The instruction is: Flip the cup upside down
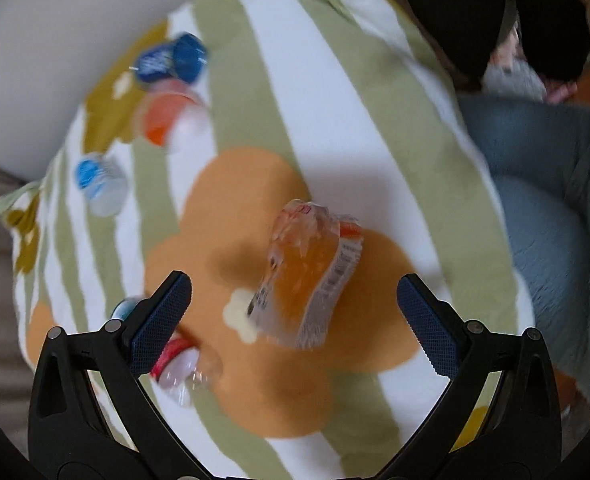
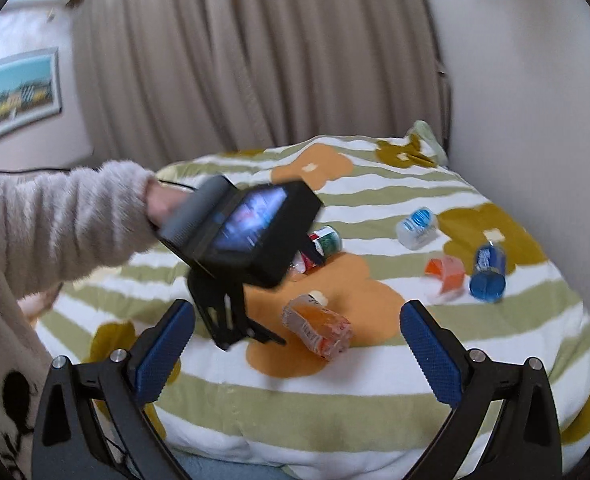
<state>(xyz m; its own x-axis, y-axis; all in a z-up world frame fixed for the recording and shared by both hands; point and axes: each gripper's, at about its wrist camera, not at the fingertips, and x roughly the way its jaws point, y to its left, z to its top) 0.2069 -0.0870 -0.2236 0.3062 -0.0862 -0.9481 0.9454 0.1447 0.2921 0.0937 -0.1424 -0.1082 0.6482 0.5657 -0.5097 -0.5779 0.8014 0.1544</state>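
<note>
An orange-tinted clear plastic cup (image 1: 311, 276) is lying on its side on the orange flower patch of a striped blanket (image 1: 335, 80), crinkled and labelled along one edge. It is being approached by the left gripper (image 1: 295, 312), jaws spread wide and holding nothing; a squared grasp across its walls is judged necessary next. The right gripper (image 2: 297, 344) is being held back, equally wide and empty.
</note>
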